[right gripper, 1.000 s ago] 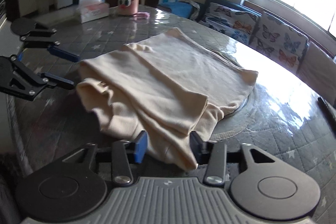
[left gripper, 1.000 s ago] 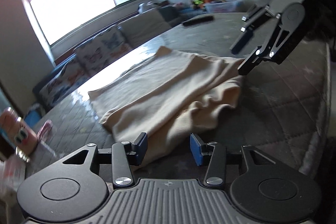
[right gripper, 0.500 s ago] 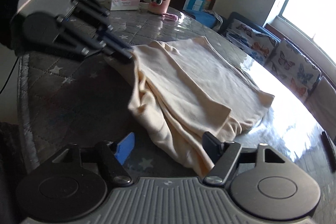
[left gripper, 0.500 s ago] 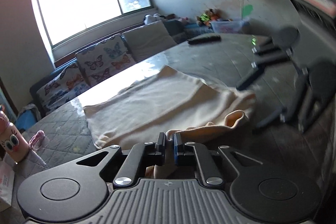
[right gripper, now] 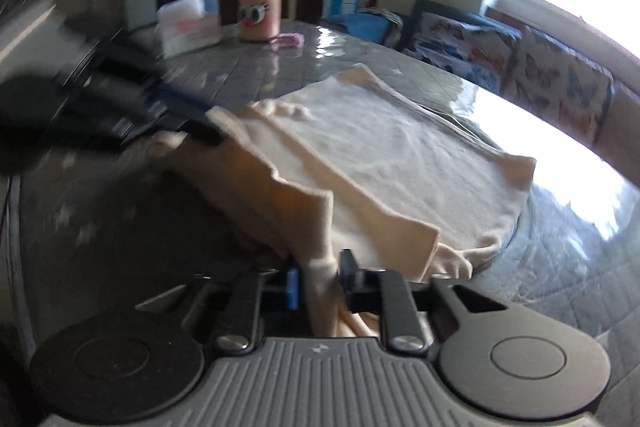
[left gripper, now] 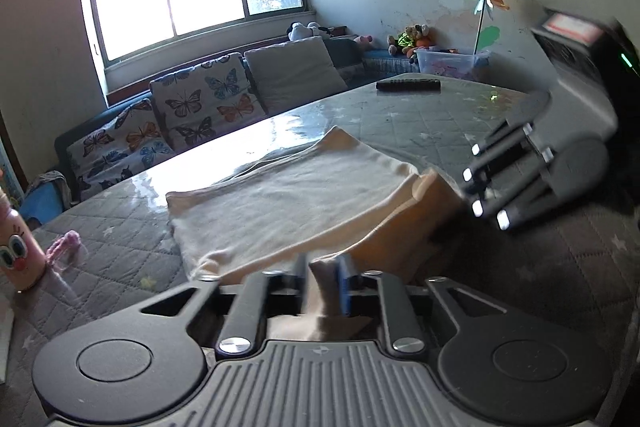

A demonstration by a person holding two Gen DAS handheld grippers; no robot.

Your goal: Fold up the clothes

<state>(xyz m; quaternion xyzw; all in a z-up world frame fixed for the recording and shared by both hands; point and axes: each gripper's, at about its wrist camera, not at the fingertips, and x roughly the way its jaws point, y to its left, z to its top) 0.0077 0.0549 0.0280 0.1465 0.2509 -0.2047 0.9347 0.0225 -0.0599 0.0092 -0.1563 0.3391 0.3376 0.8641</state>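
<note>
Cream garment (left gripper: 304, 199), half folded on the grey quilted table (left gripper: 420, 119), is lifted along its near edge by the left gripper (left gripper: 323, 281) and right gripper (right gripper: 320, 281), each narrowly clamping bunched cloth, which may slip if pulled unevenly.

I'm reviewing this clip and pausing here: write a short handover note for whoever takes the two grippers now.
Left gripper: jaws just reopened a little, cloth bunched between its pads.
Right gripper: jaws just closed on the cloth's other near corner.
Cream garment: partly folded on the quilted table, near edge lifted and stretched between both grippers.
Done: earlier folds; both near corners picked up.
Left: carry the raised edge over the flat part, lay it down, release, smooth.
</note>
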